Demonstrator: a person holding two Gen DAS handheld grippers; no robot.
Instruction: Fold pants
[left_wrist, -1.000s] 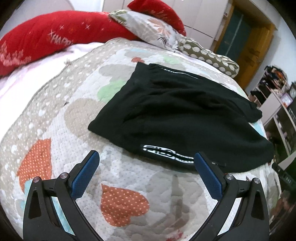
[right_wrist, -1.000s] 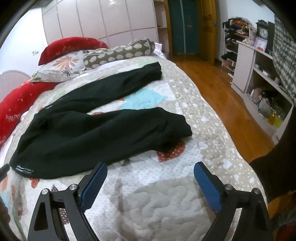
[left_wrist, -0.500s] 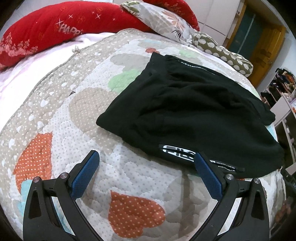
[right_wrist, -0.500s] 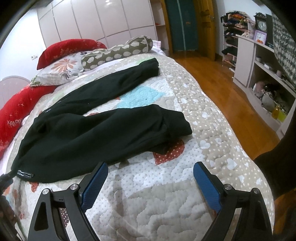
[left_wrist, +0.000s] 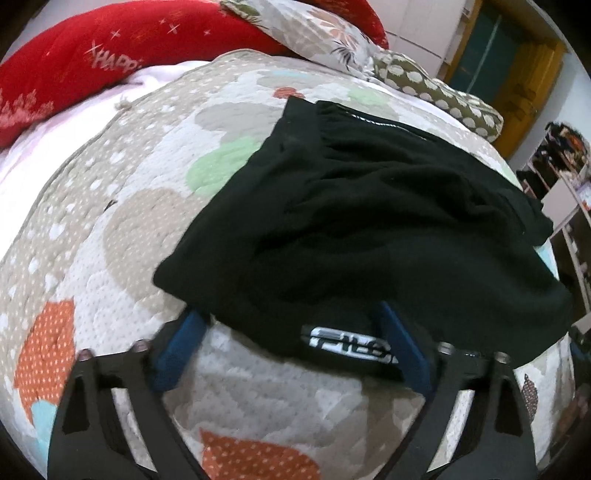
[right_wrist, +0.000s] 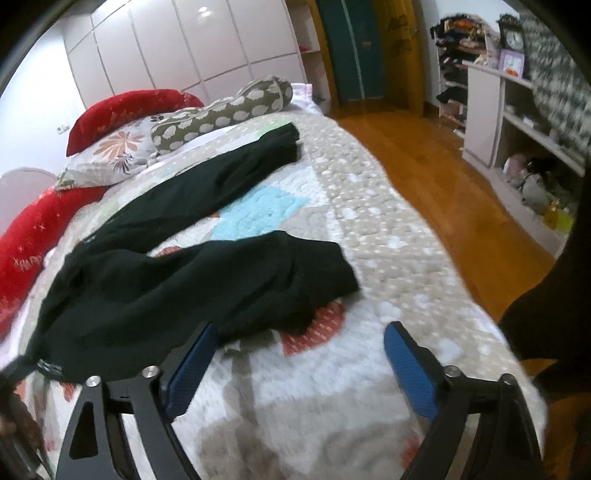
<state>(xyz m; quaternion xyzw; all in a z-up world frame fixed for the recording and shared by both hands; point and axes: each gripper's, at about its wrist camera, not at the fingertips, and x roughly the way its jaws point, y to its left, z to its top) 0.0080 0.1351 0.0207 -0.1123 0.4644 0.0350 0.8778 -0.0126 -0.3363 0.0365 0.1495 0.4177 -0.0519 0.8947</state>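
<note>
Black pants (left_wrist: 369, 229) lie spread on the quilted bed, waistband towards the left gripper, with a white logo (left_wrist: 351, 341) near the front edge. My left gripper (left_wrist: 291, 325) is open, its blue pads straddling the near waistband corner by the logo. In the right wrist view the pants (right_wrist: 177, 280) show both legs running away towards the pillows. My right gripper (right_wrist: 299, 339) is open and empty, just short of the near leg's cuff (right_wrist: 325, 280).
Red pillows (left_wrist: 92, 55), a floral pillow (right_wrist: 110, 155) and a spotted bolster (right_wrist: 221, 110) lie at the bed's head. The bed edge (right_wrist: 461, 295) drops to a wooden floor (right_wrist: 443, 173). White shelves (right_wrist: 517, 122) stand at right.
Both grippers have moved closer to the pants. The left gripper's pads now reach the waistband edge. The right gripper has come nearer to the near leg's cuff. Both stay open.
</note>
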